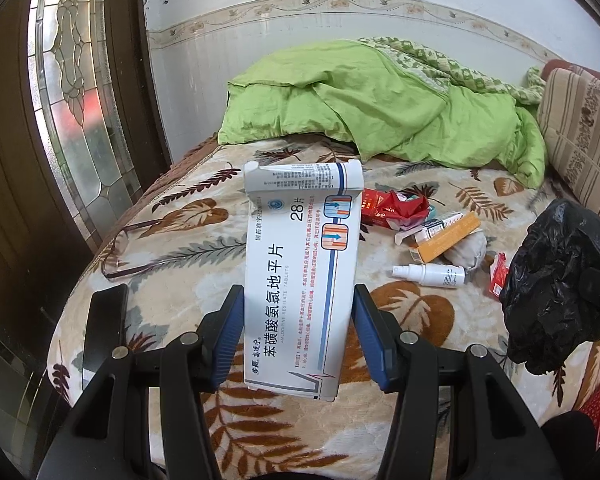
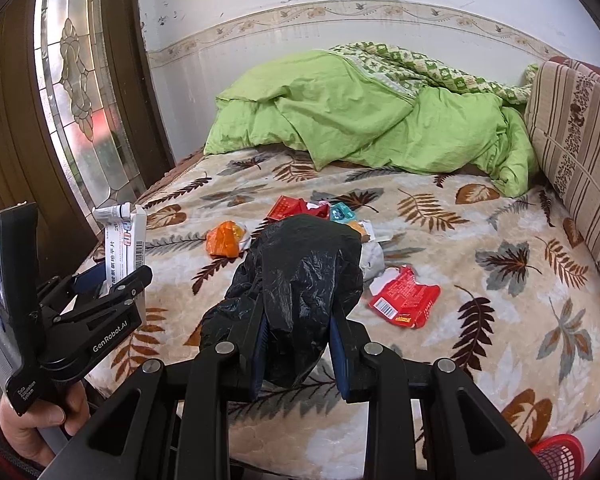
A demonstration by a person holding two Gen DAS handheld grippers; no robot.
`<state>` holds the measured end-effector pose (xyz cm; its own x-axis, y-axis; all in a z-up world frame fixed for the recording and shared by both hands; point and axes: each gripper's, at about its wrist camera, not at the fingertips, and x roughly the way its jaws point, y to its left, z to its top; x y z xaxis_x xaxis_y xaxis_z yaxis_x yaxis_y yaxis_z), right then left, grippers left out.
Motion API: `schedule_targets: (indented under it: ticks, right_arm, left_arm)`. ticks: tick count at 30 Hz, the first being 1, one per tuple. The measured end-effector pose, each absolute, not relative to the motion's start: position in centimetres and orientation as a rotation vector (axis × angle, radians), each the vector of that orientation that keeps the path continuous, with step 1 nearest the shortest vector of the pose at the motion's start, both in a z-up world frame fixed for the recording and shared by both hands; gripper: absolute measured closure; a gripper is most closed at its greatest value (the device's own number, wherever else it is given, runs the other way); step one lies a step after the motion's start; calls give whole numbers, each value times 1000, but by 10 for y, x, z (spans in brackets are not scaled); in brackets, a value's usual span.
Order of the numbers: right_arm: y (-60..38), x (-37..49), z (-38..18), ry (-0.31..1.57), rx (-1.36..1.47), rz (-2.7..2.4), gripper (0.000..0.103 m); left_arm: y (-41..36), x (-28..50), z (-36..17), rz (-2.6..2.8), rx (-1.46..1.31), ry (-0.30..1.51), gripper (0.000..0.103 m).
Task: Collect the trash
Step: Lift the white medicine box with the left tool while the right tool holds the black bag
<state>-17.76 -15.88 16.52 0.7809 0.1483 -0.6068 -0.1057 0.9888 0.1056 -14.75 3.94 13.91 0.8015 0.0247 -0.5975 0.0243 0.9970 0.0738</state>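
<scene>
The left gripper [image 1: 298,330] had its fingers [image 1: 230,334] clamped on the long sides of a white pill box [image 1: 300,276], held up off the bed [image 1: 180,240] with its torn top flap standing open; the right gripper [image 2: 298,350] had its fingers [image 2: 260,344] pinched nearly together on a crumpled black trash bag [image 2: 300,280], which bunched up above them and also hung clear of the bed; a bare hand [image 2: 32,420] held the left gripper's handle at the near left corner; so one piece of trash was picked up but, judging by the gap between box and bag, not yet dropped in, and the bag's mouth did not look open; most of the job remained; just beyond the bag lay a torn red wrapper [image 2: 406,298], then a white spray bottle [image 1: 430,274], a grey-white wad [image 1: 466,250] and an orange box [image 1: 446,238]; further left sat a crushed orange packet [image 2: 225,238], and behind these a cluster of red packaging [image 1: 392,210] with a small teal packet [image 2: 342,212]; a dark phone [image 1: 106,328] and a pair of glasses [image 1: 120,250] lay near the bed's left edge and probably were not trash; at the far end a green quilt [image 1: 380,108] was heaped against the wall.
</scene>
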Motion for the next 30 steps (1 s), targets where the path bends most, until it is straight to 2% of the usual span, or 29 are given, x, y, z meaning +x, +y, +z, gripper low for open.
schedule_targets:
  ticks: [30]
  right_arm:
    - [-170,-190,177,629,112,117,74]
  left_arm:
    - [18,-162,153,-79,97,621,51]
